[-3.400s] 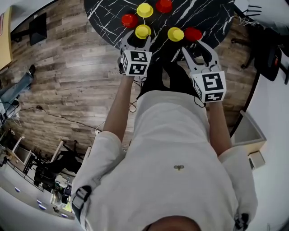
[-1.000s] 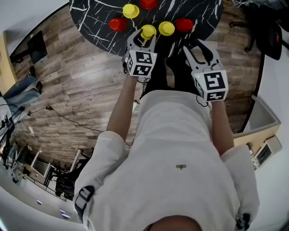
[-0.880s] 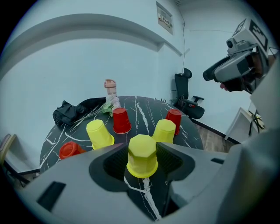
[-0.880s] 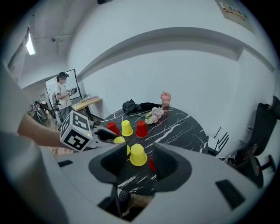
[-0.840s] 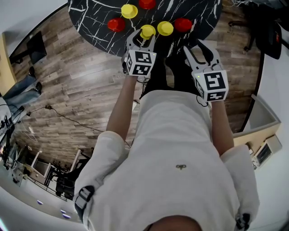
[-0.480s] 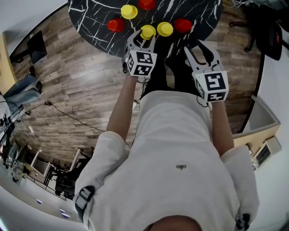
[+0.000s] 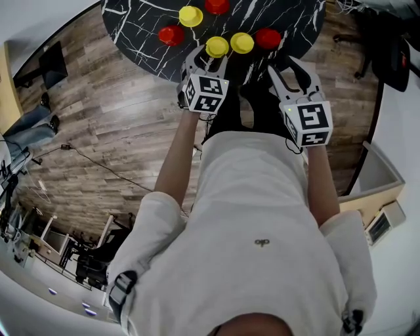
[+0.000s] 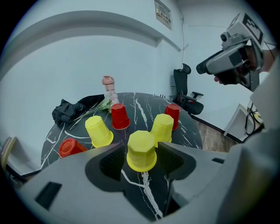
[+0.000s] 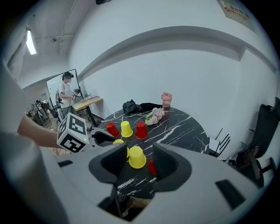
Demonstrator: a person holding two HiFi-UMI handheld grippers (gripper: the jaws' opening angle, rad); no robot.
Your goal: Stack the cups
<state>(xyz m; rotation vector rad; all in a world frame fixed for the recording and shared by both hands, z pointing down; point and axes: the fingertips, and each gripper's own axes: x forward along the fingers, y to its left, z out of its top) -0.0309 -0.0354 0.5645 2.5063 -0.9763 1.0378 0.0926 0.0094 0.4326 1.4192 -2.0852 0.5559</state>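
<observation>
Its jaws just widened, the left gripper (image 7: 205, 62) straddles an upturned yellow cup (image 8: 141, 150) on the black table (image 7: 151, 26) without clamping it, seemingly lining up a lift for stacking, while the right gripper (image 7: 291, 71) hangs nearby, jaws apart and empty.

- Table (image 7: 151, 26): black, with white marble veins.
- Three yellow cups (image 7: 217, 46) (image 7: 242, 42) (image 7: 191, 16): plain bright yellow.
- Three red cups (image 7: 171, 35) (image 7: 217, 5) (image 7: 268, 38): plain red.
- Left gripper (image 7: 205, 59) and right gripper (image 7: 283, 65): grey jaws, white cubes with black square markers.
- Floor (image 7: 111, 125): brown wood-grain planks.
- Shirt (image 7: 262, 216): off-white.
- Cloth (image 8: 65, 111) at the table's far edge: black.
- Flowers (image 9: 154, 116) beside it: pale pink.
</observation>
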